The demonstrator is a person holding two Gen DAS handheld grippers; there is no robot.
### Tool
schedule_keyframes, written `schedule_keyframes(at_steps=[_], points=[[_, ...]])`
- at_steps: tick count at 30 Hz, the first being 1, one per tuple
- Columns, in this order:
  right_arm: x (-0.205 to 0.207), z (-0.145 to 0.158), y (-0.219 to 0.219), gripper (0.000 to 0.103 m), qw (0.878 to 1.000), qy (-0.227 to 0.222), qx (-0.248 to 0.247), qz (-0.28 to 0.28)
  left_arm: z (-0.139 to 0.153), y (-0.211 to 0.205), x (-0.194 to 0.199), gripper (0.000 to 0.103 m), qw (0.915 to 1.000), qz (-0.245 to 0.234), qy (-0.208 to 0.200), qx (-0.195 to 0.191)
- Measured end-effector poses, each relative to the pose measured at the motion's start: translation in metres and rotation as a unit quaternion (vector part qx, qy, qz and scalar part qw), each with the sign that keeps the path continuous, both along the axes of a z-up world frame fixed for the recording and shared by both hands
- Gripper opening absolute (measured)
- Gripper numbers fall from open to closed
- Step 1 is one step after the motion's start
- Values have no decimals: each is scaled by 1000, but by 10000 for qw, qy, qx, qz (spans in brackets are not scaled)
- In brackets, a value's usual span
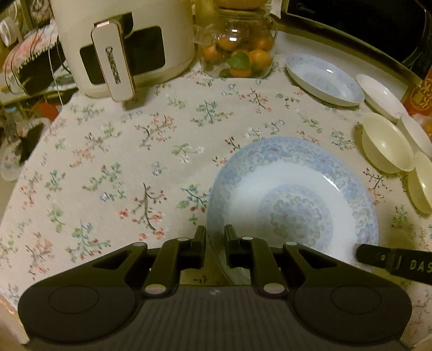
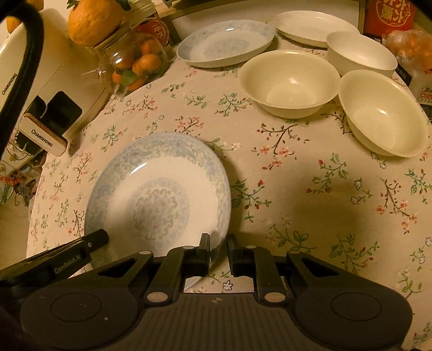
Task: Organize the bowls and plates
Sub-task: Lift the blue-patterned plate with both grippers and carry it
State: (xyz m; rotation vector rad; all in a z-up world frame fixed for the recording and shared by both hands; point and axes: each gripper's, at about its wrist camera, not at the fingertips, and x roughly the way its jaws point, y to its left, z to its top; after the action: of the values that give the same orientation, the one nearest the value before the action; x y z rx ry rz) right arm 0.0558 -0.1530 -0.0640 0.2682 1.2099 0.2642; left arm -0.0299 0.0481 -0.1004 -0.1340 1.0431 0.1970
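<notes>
A blue-patterned plate (image 1: 294, 194) is held over the floral tablecloth; it also shows in the right wrist view (image 2: 159, 194). My left gripper (image 1: 215, 237) is shut on its near left rim. My right gripper (image 2: 217, 244) is shut on its near right rim. A second blue-patterned plate (image 1: 322, 79) (image 2: 225, 43) lies at the back, next to a plain white plate (image 1: 380, 95) (image 2: 316, 27). Two cream bowls (image 2: 290, 82) (image 2: 383, 112) and a white bowl (image 2: 361, 54) stand at the right.
A cream air fryer (image 1: 124, 46) (image 2: 51, 89) stands at the back left. A glass jar of small oranges (image 1: 237, 51) (image 2: 135, 67) stands beside it. A black appliance (image 1: 359, 24) and red packaging (image 2: 391, 13) line the back. The table edge (image 2: 31, 216) is at the left.
</notes>
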Motion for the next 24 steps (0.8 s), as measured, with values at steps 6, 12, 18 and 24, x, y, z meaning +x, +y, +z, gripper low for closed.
schedule_keyframes(at_steps=[6, 12, 18, 24], points=[[0, 3, -7, 16, 10000, -5, 23, -32, 6, 4, 4, 19, 9999, 84, 11, 131], [1, 9, -9, 16, 10000, -79, 13, -54, 14, 1, 7, 20, 9991, 74, -70, 416], [3, 14, -8, 17, 9999, -122, -65, 3, 19, 2, 9, 20, 9988, 175, -54, 464], [5, 32, -9, 18, 9989, -417, -192, 101, 31, -6, 15, 20, 9985, 115, -166, 509]])
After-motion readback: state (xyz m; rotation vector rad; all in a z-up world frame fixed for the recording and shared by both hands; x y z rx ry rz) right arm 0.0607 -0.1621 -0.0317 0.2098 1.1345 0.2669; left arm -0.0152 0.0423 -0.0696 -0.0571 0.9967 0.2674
